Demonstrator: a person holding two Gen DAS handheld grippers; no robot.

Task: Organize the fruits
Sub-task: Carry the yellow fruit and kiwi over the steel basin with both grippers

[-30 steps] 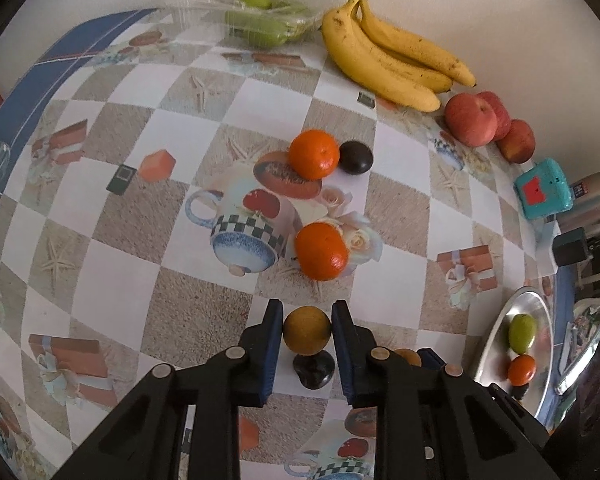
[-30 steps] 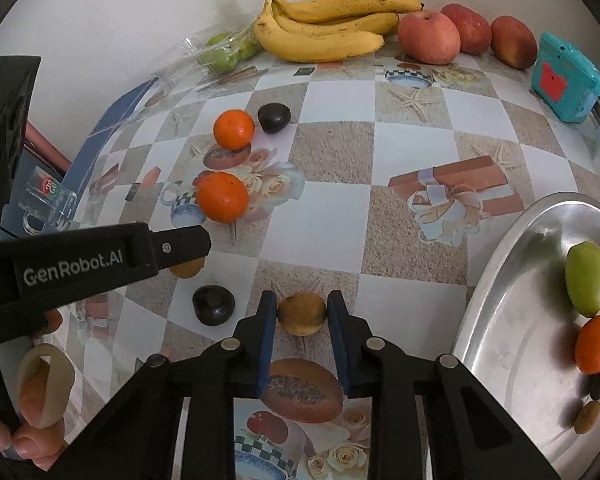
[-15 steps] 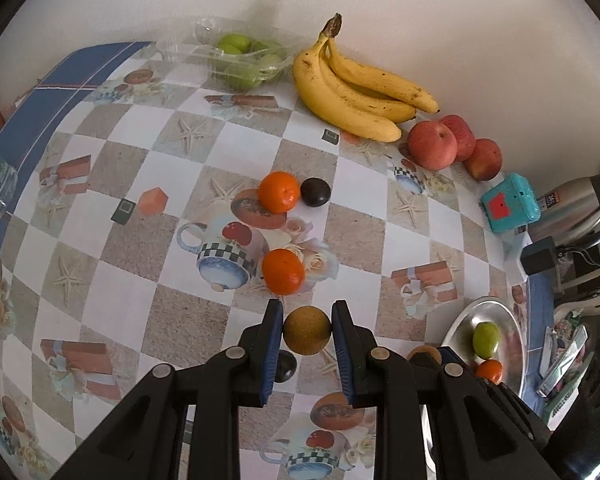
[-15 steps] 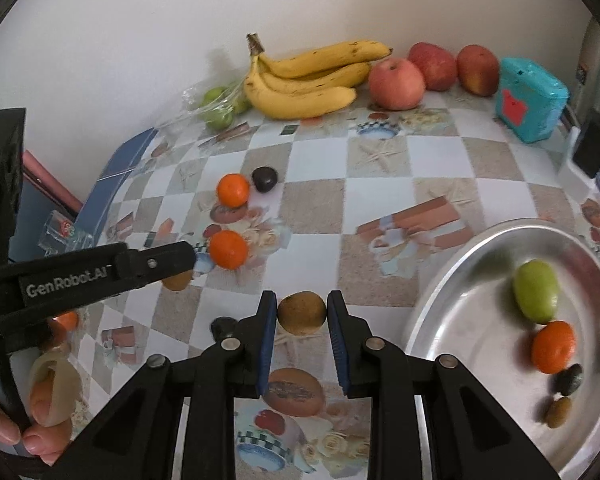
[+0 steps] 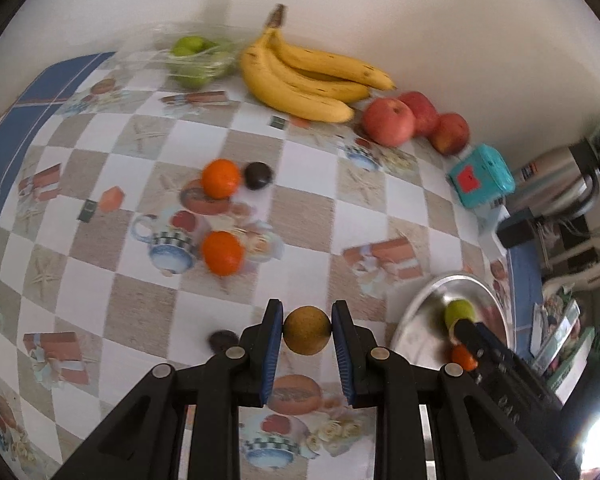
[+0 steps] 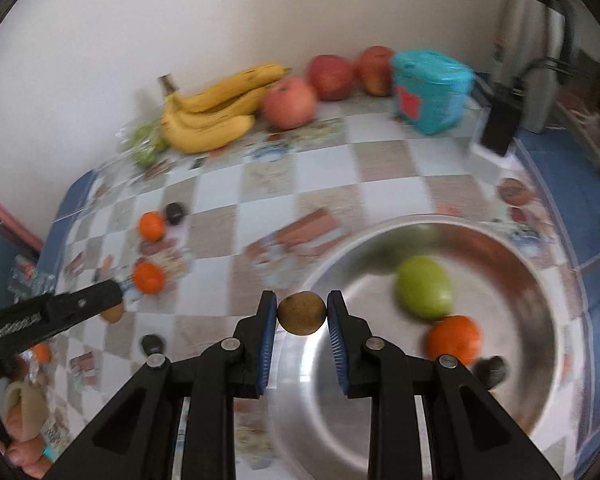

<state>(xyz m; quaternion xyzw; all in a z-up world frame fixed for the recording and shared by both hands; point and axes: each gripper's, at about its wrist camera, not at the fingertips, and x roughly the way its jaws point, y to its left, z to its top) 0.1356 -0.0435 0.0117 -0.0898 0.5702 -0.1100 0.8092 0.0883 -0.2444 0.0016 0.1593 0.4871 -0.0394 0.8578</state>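
We see a round, dull brown fruit (image 6: 301, 314) (matte, faintly speckled) pinched in the right gripper (image 6: 302, 316) above the tray's (image 6: 540, 392) near rim; the left gripper (image 5: 307, 330) clamps a similar ochre fruit (image 5: 307, 330) over the table (image 5: 300, 216).

black gripper (image 6: 302, 318) arms, blue ribbed pads (image 6: 267, 344), silver screws; blurred white lettering, possibly "genrobot".

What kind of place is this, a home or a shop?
Most likely a home kitchen or dining table. A patterned tablecloth covers it, bananas and apples lie loose against the wall, and a metal kettle or flask stands at the end.
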